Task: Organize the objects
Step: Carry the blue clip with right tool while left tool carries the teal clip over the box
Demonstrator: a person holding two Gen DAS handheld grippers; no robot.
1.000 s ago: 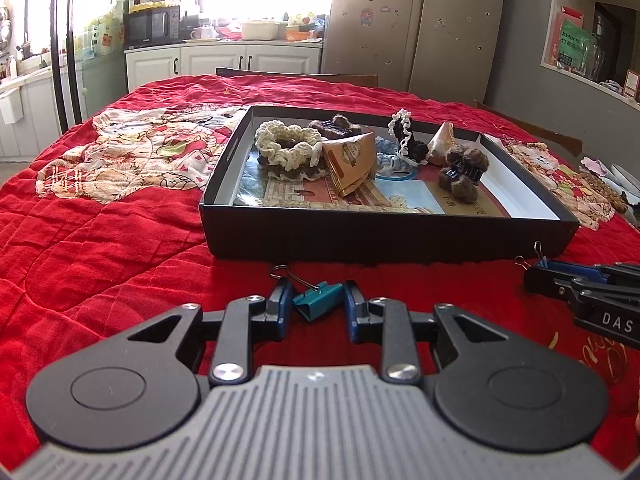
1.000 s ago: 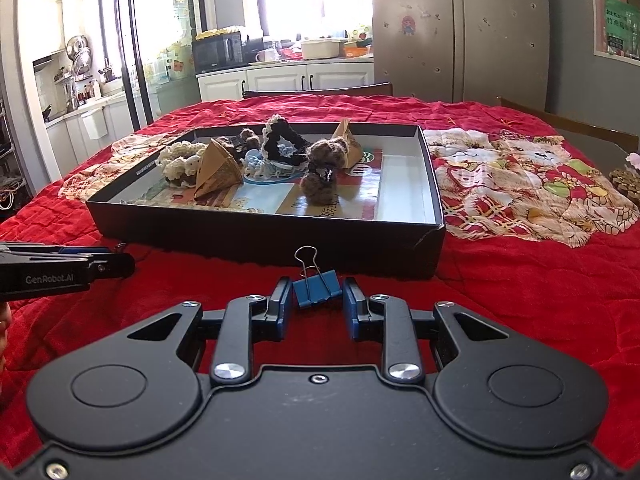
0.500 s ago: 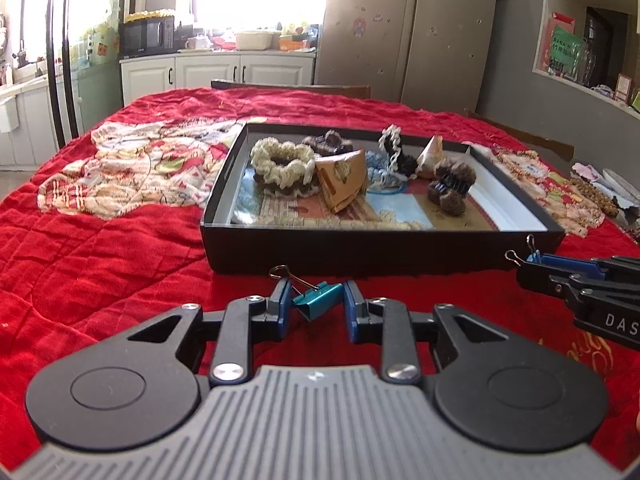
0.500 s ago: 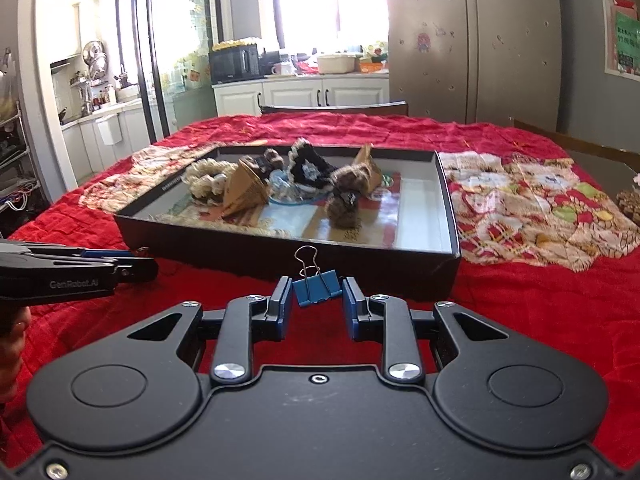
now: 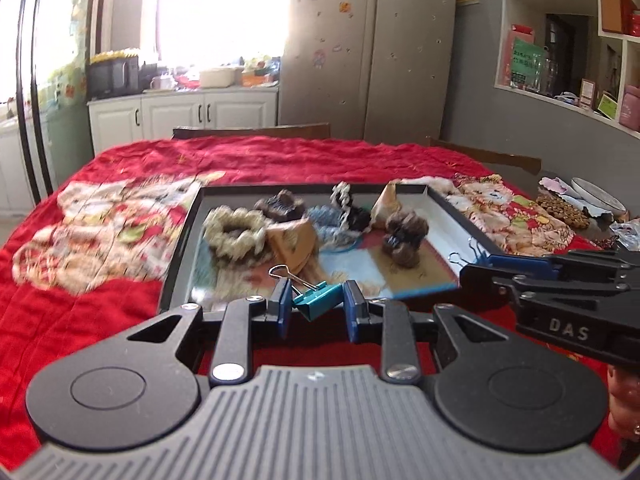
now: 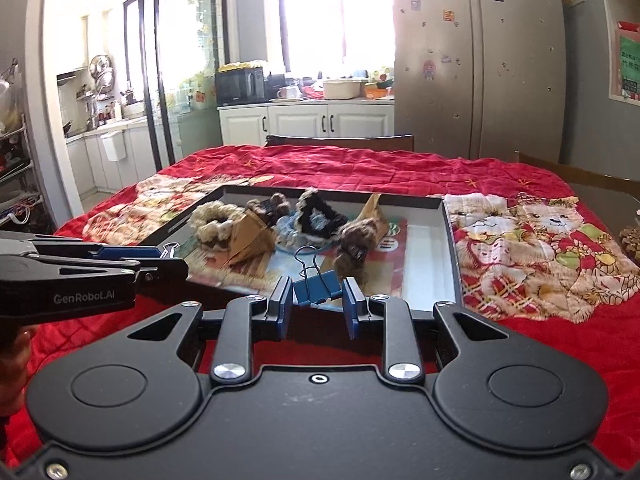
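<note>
My left gripper is shut on a teal binder clip, held in the air at the near wall of a black tray. My right gripper is shut on a blue binder clip, also lifted at the tray's near wall. The right gripper also shows from the side in the left wrist view, and the left gripper shows in the right wrist view. The tray holds several hair scrunchies, brown paper cones and a fuzzy brown clip.
The tray lies on a table under a red quilt with cat patches. Chair backs stand at the far edge. Small dishes and clutter lie at the table's right end.
Both grippers have risen from the quilt with their clips and moved forward to the tray's near wall. The view over the tray is higher now.
</note>
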